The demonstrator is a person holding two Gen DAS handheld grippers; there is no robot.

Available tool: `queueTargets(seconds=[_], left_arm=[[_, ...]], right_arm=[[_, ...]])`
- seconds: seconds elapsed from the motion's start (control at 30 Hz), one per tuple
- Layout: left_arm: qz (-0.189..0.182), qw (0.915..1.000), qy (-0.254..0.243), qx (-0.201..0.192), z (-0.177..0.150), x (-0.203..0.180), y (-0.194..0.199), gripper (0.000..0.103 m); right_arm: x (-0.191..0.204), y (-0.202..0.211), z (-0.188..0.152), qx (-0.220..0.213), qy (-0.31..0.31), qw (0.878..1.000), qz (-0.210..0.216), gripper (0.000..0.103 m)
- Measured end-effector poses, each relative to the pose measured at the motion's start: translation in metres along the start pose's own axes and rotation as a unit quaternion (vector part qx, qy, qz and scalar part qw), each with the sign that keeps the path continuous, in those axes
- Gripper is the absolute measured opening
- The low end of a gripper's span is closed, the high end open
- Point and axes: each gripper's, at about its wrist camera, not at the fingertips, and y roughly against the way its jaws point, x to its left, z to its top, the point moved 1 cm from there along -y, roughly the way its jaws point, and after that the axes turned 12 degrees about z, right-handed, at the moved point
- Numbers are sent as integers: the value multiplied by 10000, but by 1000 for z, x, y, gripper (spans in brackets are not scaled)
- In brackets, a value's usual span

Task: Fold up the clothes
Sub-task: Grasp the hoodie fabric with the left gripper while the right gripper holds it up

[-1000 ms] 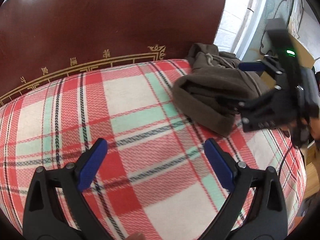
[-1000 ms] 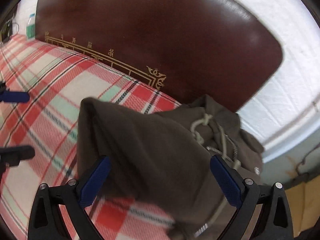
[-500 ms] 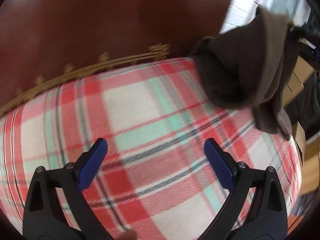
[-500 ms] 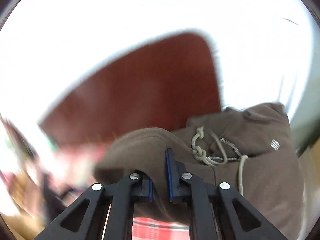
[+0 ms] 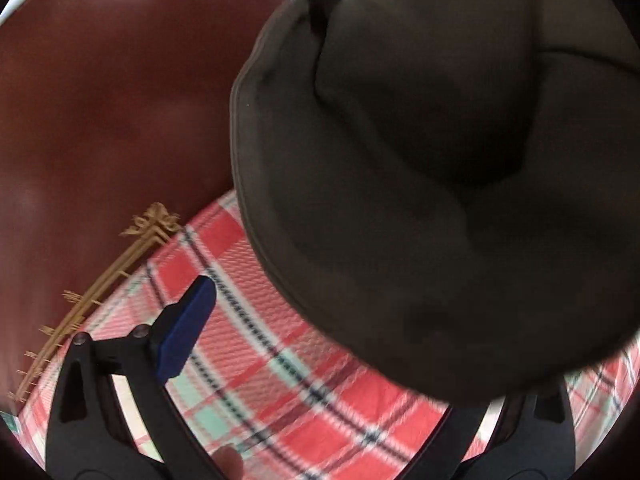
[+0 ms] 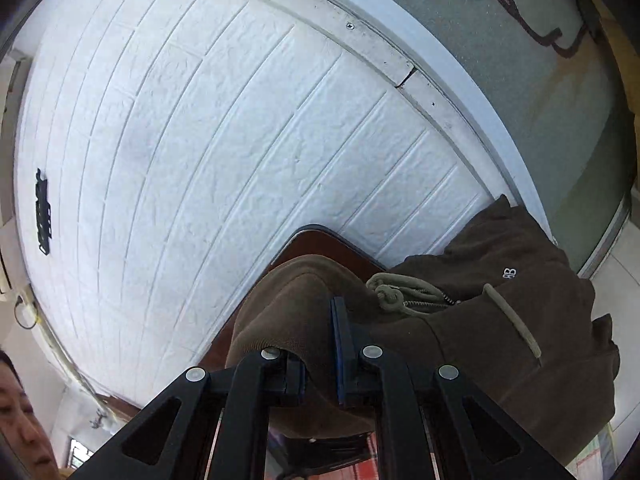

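We see the right hand-held gripper [image 6: 322, 350] with its two blue pads pressed together on a fold of the brown hoodie [image 6: 492, 320]. The cloth is pinched between them and hangs to both sides of the jaws. Just beyond the pads, a little to their right, lie the knotted drawstring [image 6: 394, 292] and a piece of the zipper [image 6: 430, 303]. Behind the hoodie, farther ahead of this gripper, stand the top of the dark red headboard [image 6: 320, 246] and the white brick wall [image 6: 224, 152].

The left hand-held gripper [image 5: 360, 344] is spread wide. Its left blue pad [image 5: 185, 332] is free above the red plaid bed cover [image 5: 280, 360], and we cannot see the right finger tip, because the hoodie [image 5: 420, 180] hangs in front of it. In this view the hoodie is in the air, ahead of the gripper and to its right, above the bed cover. The headboard [image 5: 112, 120] with its gold ornament [image 5: 152, 224] is ahead and to the left.
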Motion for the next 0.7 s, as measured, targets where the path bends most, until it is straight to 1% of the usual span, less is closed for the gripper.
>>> queueTargets(seconds=[0.03,0.07,0.1,0.13,0.17,0.23,0.3,0.33,0.37,0.43,0.5,0.53,0.63,0.7], left_arm=[[27,10000,34,0,6,-1,-4,97],[-50,9999,105,55,15,0,-6,86],[-128,9997,177,109,25,1,-8,58],[-206,9993,248,163,35,2,-10,48],[-305,9988,310,232,48,5,-9,41],[-420,9979,485,58,65,13,5,38],[-586,9968,536,-66,74,20,24,28],[-691,9958,590,-109,78,24,33,26],[-849,9939,668,-233,82,30,48,23],[-1010,9902,798,-544,90,40,79,23],[-1295,9845,826,-842,97,48,113,22],[-1343,9832,821,-928,99,51,124,22],[-1698,9753,944,-1054,103,62,159,22],[-1886,9694,1037,-1180,103,74,186,22]], right_arm=[[1,-2,1,37,38,10000,39,9],[1,-4,1,74,76,9999,77,9],[2,-6,2,111,114,9998,116,9],[3,-7,2,148,152,9997,154,9],[4,-8,3,161,177,9995,186,9],[9,-2,5,90,225,9994,245,9],[19,8,10,-37,359,9989,293,9],[25,13,12,-95,381,9987,323,9],[30,17,14,-144,406,9986,322,9],[42,26,19,-233,484,9982,279,10],[58,36,20,-315,570,9974,299,10],[68,40,21,-362,642,9968,302,10],[95,51,22,-546,696,9952,430,10],[118,55,22,-558,784,9942,489,10]])
